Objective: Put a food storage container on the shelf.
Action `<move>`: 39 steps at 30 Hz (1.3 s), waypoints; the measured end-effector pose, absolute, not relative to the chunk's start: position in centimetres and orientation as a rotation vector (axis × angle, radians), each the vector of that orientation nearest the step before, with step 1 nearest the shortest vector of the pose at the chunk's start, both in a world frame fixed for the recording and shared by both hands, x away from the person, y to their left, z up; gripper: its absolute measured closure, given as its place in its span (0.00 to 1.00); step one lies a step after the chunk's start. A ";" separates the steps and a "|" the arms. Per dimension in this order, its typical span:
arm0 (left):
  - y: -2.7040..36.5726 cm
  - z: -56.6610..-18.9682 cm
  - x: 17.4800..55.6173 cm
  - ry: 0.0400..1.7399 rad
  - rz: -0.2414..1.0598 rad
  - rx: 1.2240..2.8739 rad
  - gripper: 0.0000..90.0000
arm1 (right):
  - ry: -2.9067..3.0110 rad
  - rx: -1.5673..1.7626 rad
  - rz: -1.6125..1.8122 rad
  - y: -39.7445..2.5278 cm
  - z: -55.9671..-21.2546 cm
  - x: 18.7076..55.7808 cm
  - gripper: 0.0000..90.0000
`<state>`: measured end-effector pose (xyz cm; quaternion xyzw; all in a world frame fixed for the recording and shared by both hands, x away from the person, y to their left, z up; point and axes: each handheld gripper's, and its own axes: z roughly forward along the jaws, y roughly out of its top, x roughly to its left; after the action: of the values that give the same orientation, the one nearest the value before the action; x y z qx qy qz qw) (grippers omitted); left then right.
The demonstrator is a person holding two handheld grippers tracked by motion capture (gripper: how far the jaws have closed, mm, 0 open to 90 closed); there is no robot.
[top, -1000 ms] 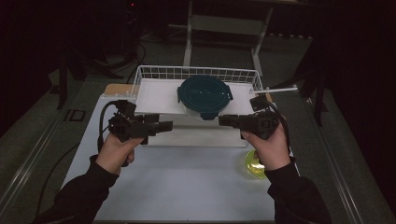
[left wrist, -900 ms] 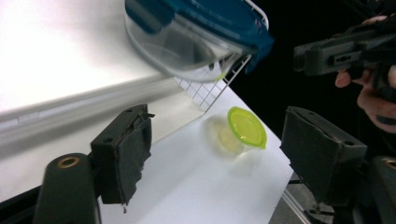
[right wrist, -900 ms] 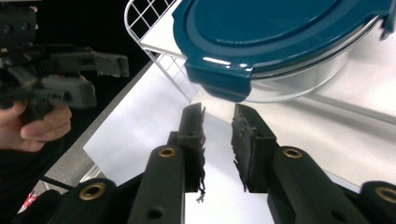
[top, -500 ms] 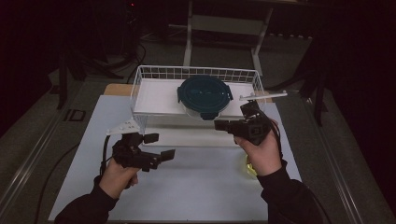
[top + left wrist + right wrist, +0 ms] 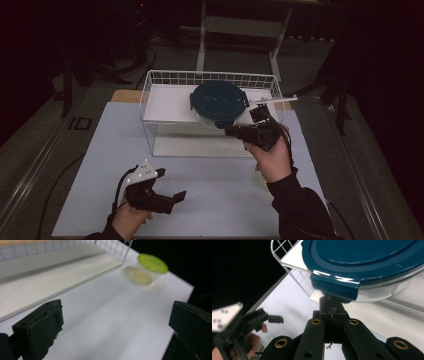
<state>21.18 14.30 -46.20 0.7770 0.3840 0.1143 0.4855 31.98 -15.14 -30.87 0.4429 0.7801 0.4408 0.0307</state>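
The round lid on the see-through bowl is dark blue-green. The wire basket is white, with a grid of little squares. The shelf board inside it is white too. The table mat is pale white. The small cup has a bright green lid and yellowish inside. Both grippers are black, and one has a grey plate.

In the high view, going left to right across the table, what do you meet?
Left gripper → teal-lidded container on the wire rack's shelf → right gripper, shut below the container's lid tab.
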 end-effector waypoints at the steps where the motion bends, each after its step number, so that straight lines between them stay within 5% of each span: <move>1: 14.3 -46.6 21.0 0.927 0.290 1.895 0.00 | 2.399 1.370 1.353 -15.1 -30.9 32.1 1.00; 16: 14.1 -49.1 20.1 0.869 0.425 1.855 0.00 | 2.391 1.395 1.355 -13.7 -30.9 34.2 1.00; 39: 14.5 -48.9 20.1 0.853 0.410 1.811 0.00 | 2.349 1.459 1.332 -13.6 -30.8 36.7 1.00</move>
<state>20.06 14.51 -48.90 0.7559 0.3560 0.1712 0.5221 36.67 -13.58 -30.83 0.4751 0.7647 0.4338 0.0362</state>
